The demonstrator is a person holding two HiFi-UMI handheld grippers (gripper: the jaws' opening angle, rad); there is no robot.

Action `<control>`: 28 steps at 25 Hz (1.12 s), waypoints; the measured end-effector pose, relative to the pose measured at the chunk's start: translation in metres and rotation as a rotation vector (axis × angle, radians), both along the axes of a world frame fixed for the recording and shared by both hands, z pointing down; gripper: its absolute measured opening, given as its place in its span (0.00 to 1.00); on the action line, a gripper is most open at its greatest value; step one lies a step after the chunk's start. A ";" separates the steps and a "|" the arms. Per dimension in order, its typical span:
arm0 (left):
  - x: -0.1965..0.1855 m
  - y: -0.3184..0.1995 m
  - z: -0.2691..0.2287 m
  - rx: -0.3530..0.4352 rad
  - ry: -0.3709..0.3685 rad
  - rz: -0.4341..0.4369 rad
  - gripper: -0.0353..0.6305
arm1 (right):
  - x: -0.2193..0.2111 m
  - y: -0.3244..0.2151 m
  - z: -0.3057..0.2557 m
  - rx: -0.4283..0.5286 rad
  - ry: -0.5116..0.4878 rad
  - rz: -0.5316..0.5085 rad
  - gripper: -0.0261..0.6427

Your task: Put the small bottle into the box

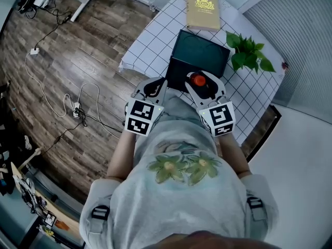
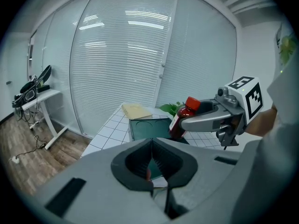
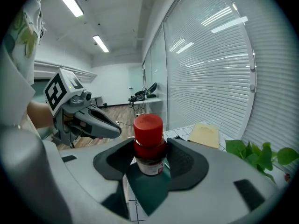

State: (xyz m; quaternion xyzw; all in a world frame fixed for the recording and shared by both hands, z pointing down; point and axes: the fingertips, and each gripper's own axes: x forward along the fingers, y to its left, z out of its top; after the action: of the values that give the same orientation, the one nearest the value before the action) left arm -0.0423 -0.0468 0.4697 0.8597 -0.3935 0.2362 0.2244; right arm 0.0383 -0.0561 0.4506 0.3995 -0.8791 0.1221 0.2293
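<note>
The small bottle [image 1: 197, 80], dark with a red cap, is upright between the jaws of my right gripper [image 1: 201, 87], which is shut on it above the near edge of the dark green box [image 1: 199, 53]. In the right gripper view the bottle [image 3: 148, 146] fills the gap, with the box [image 3: 149, 192] below. My left gripper [image 1: 152, 90] hovers just left of it at the table's near edge, jaws together and empty. The left gripper view shows the bottle [image 2: 181, 119] held over the open box [image 2: 145, 127].
A yellow flat box [image 1: 203, 10] lies on the white grid tablecloth [image 1: 150, 48] beyond the green box. A leafy plant [image 1: 249, 52] stands to the right of it. Cables [image 1: 78, 105] trail on the wooden floor at the left.
</note>
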 end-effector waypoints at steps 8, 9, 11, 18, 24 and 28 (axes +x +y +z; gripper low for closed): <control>0.003 -0.008 0.000 -0.001 0.002 0.000 0.07 | -0.004 0.000 0.009 -0.026 0.002 -0.022 0.36; 0.003 -0.008 0.000 -0.003 0.002 -0.001 0.07 | -0.005 0.000 0.010 -0.029 0.002 -0.024 0.36; 0.002 -0.009 0.002 -0.008 0.001 -0.003 0.07 | -0.006 -0.001 0.012 -0.034 0.002 -0.027 0.36; 0.001 -0.012 0.005 -0.014 -0.004 -0.003 0.07 | -0.007 -0.002 0.019 -0.045 0.012 -0.037 0.36; 0.001 -0.014 0.006 -0.019 -0.002 -0.003 0.07 | -0.006 -0.005 0.024 -0.058 0.008 -0.030 0.36; 0.000 -0.015 0.007 -0.024 -0.005 -0.005 0.07 | -0.005 -0.007 0.027 -0.067 0.009 -0.030 0.36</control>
State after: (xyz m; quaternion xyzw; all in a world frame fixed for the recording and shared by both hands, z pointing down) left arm -0.0422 -0.0622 0.4768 0.8552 -0.3935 0.2426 0.2343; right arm 0.0333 -0.0631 0.4780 0.3789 -0.8795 0.1460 0.2484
